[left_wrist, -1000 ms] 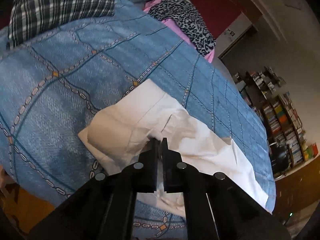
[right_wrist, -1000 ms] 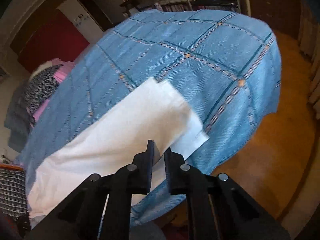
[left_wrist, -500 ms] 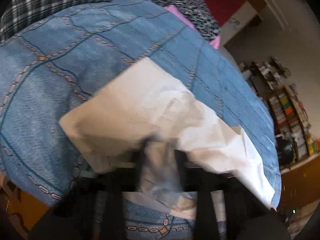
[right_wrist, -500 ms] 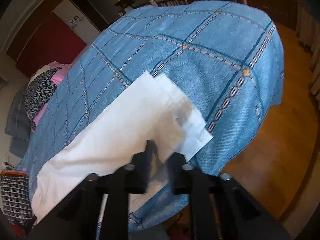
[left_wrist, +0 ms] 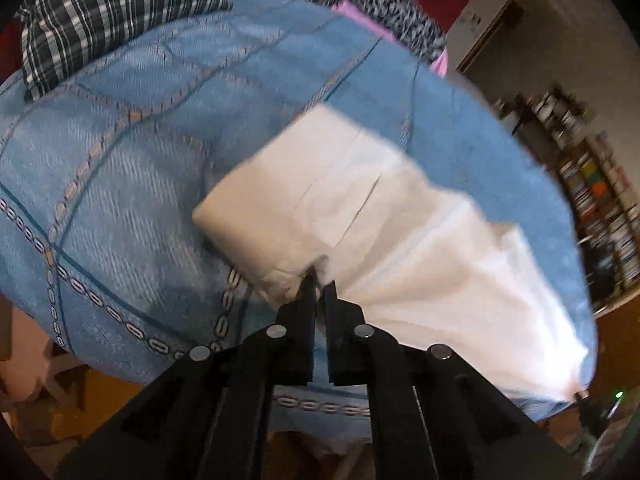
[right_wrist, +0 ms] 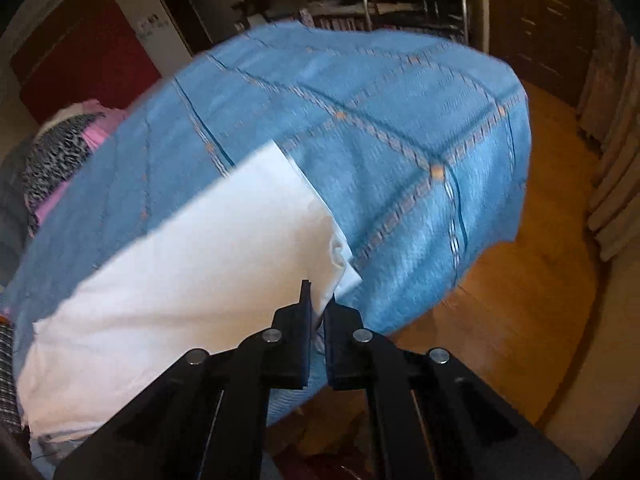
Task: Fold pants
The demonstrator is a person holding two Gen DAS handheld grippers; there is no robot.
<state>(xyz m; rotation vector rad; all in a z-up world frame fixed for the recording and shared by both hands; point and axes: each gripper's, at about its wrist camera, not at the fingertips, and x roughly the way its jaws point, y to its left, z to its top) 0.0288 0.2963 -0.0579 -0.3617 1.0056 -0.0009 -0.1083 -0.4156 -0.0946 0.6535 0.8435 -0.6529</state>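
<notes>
I have the white pants [left_wrist: 372, 216] lying on the bed's blue patterned bedspread [left_wrist: 120, 184], close to its near edge. They look already doubled leg over leg into one long strip, so I judge the first fold done and the shortening folds across the length not yet made.

My left tongs [left_wrist: 319, 286] are clenched on a pinch of cloth at the near edge of the waist end, where the pocket seams show. My right tongs [right_wrist: 317, 304] are clenched on the near corner of the hem end, with white fabric caught between the tips. In the right wrist view two hem layers sit slightly offset, one corner peeking out past the other.

The strip's long axis runs roughly along the bed's near edge, from one pair of tongs to the other. In the left wrist view the waist is at the left and the legs trail off to the lower right; in the right wrist view the hem points to the upper right, toward the bedspread's far corner.

Beyond lie a plaid garment [left_wrist: 120, 12] and a leopard-print garment [right_wrist: 52, 152], well apart from the pants.
</notes>
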